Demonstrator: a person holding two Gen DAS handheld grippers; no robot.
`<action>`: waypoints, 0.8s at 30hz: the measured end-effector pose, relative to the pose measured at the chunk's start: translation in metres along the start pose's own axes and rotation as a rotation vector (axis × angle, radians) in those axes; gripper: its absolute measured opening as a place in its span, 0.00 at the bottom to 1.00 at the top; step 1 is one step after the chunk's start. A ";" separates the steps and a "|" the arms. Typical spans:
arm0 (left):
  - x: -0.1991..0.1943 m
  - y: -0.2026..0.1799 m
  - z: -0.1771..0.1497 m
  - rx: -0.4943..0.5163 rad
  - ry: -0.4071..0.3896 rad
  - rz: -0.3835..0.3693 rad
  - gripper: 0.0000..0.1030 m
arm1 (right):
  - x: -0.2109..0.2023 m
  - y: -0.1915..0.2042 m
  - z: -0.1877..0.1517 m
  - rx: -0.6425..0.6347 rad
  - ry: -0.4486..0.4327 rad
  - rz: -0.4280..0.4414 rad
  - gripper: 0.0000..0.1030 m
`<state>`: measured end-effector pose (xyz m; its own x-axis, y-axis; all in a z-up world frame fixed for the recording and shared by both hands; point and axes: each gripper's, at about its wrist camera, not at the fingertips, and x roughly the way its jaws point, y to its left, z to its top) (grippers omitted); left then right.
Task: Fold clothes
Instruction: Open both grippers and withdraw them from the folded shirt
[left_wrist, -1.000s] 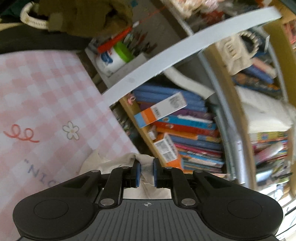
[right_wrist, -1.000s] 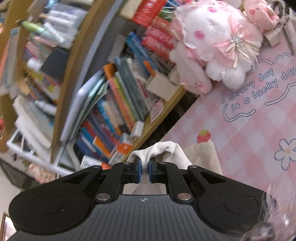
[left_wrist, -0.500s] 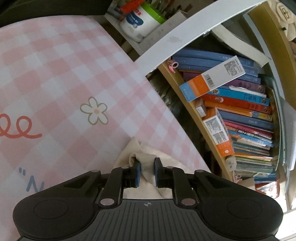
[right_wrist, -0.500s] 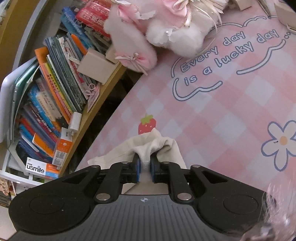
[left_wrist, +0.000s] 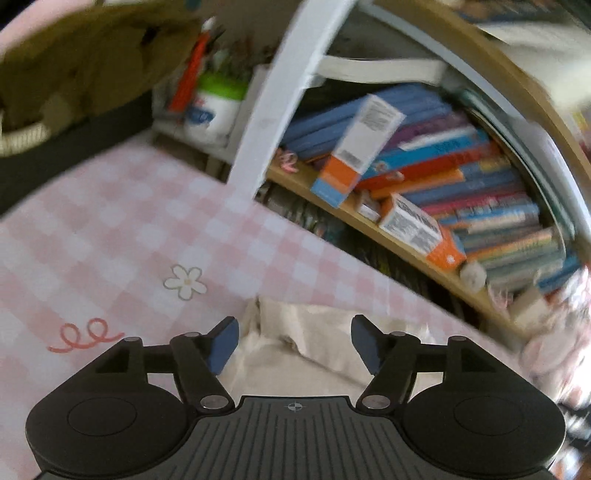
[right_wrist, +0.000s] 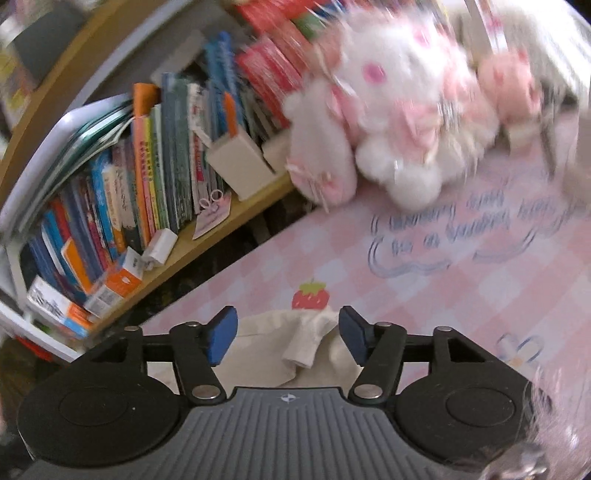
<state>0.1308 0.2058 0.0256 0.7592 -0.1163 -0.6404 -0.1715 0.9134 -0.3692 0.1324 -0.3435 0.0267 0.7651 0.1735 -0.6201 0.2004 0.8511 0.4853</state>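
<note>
Left tool (left_wrist: 294, 345): its jaws are seen opening, the blue pads (left_wrist: 221, 347) standing wide and clear of the cloth; nothing is gripped.
Right tool (right_wrist: 287, 338): its jaws are likewise opening, blue pads (right_wrist: 221, 339) spread apart, with the cloth lying loose between them and not pressed.
Cream fabric garment (left_wrist: 314, 343): it is laid crumpled on the table near its far edge; in the right wrist view a rolled fold of it (right_wrist: 303, 347) is seen just beside the printed strawberry.
Pink-and-white checked table cover (left_wrist: 122, 236): it is printed with a white flower, a red curl and, on the right side, blue lettering inside a cloud outline, too blurred to be read.
Wooden bookshelf (left_wrist: 388, 225): it is set beyond the far edge of the table and packed with coloured books and small orange-and-white boxes.
White-and-pink plush toy (right_wrist: 399, 110): it is rested on the far right part of the table, against the shelf.
White tub with green lid (left_wrist: 214, 107): it is placed at the far left, holding pens.
</note>
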 end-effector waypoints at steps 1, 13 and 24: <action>-0.005 -0.009 -0.007 0.041 -0.001 0.004 0.66 | -0.003 0.005 -0.005 -0.042 -0.012 -0.013 0.62; -0.005 -0.114 -0.106 0.390 0.074 0.006 0.67 | -0.003 0.069 -0.097 -0.538 -0.009 -0.125 0.79; 0.013 -0.162 -0.137 0.513 0.061 -0.016 0.63 | 0.016 0.079 -0.128 -0.673 0.029 -0.134 0.79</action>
<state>0.0818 0.0029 -0.0153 0.7184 -0.1403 -0.6813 0.1815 0.9833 -0.0111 0.0823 -0.2098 -0.0236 0.7417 0.0508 -0.6689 -0.1394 0.9870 -0.0797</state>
